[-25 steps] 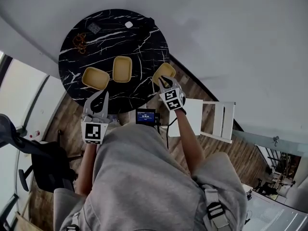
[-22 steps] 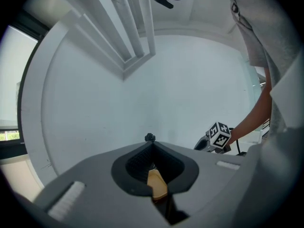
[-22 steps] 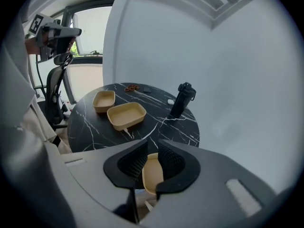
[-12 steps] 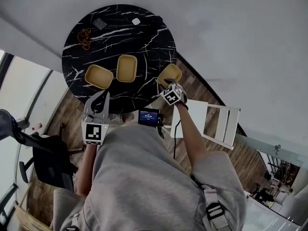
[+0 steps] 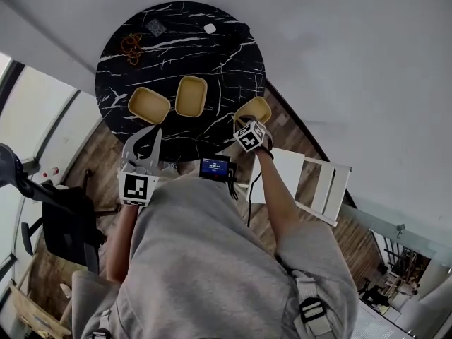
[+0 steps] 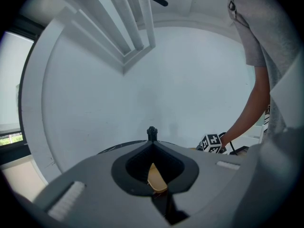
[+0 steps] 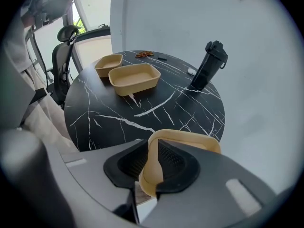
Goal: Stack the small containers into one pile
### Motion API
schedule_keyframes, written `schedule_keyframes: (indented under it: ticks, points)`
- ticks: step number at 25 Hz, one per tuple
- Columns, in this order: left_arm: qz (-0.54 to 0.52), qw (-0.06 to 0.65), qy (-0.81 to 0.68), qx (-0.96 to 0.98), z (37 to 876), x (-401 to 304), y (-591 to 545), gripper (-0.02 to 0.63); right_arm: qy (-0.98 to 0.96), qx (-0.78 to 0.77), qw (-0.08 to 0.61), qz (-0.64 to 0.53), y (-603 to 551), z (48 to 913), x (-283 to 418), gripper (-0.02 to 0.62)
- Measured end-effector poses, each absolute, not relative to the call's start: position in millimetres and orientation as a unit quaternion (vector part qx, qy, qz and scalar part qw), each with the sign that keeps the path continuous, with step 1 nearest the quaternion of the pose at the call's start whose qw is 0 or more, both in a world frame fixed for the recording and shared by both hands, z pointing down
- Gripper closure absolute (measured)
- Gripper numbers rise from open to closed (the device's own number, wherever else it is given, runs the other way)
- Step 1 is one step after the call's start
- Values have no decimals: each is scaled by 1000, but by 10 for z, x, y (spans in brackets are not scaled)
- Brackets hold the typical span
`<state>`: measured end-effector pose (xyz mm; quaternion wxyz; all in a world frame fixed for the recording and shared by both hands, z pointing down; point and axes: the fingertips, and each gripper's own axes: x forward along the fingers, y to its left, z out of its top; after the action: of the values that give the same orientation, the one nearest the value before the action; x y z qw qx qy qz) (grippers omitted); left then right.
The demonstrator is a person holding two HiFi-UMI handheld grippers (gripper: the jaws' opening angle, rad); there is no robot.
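Three tan small containers sit on the round black marble table (image 5: 226, 62): a left one (image 5: 148, 104), a middle one (image 5: 191, 95) and a right one (image 5: 256, 109) at the table's near right edge. My right gripper (image 5: 244, 123) points steeply down over the right container's near wall. In the right gripper view that wall (image 7: 153, 167) stands pinched between the jaws of the right gripper (image 7: 156, 148), which have just been closing. My left gripper (image 5: 151, 134) hovers shut and empty near the table's front edge, short of the left container (image 6: 154, 177).
A black bottle (image 7: 209, 65) stands at the table's far side, with a brown tangle (image 5: 131, 44), a small grey square (image 5: 155, 27) and a white piece (image 5: 210, 28). A white folding frame (image 5: 318, 182) is on the floor at right, an office chair (image 5: 63, 224) at left.
My right gripper has dropped from above the right container onto its near wall and its jaws have closed round it. The left gripper has stayed where it was.
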<state>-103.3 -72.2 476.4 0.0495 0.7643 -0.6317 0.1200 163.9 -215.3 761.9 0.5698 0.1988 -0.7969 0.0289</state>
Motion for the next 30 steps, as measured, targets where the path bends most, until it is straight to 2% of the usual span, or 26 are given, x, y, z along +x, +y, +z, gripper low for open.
schedule_keyframes:
  ticks: [2,8,9,11,14,30]
  points:
    - [119,49,-636,761,4755,-1075,-707,607,-800,199,566,33,-2162,7594,1599,484]
    - [117,52,-641,756,4780,-1108,-644,607,-802,186,566,56,-2034,7672,1563,479]
    - [118,52,-642,756,4778,-1109,-636,607,-799,181,571,53,-2006,7701,1563,480]
    - [118,49,-642,756,4769,-1112,-627,607,-795,182,577,43,-1998,7715,1567,542]
    - [115,49,-645,754,4767,-1128,-595,607,-796,174,579,32,-1958,7691,1526,561]
    - [96,41,-639,762,4711,-1102,-564,607,-821,122,542,-131,-1816,6924,972,566]
